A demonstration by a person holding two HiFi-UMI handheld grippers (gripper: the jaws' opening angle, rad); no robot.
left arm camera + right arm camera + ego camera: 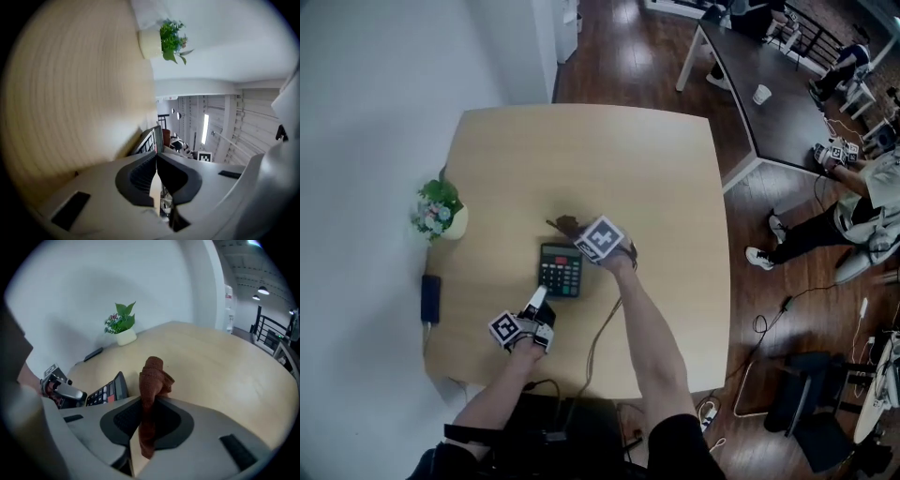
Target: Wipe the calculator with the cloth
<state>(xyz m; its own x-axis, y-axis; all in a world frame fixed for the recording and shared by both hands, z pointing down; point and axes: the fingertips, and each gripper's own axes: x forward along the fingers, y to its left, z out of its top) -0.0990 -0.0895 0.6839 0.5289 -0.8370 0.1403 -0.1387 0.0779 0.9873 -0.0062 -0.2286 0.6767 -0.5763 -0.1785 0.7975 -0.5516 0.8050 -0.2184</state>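
Wooden table (pixel 656 187): brown cloth (pixel 152 376) pinched in right gripper (pixel 151 397); calculator (pixel 108 391) seen just left of it. Left gripper (pixel 156 152) closed, empty; calculator just ahead.

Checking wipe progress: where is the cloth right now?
The cloth is pinched by the right gripper. In the head view it sits mid-table, just past the far edge of the calculator.
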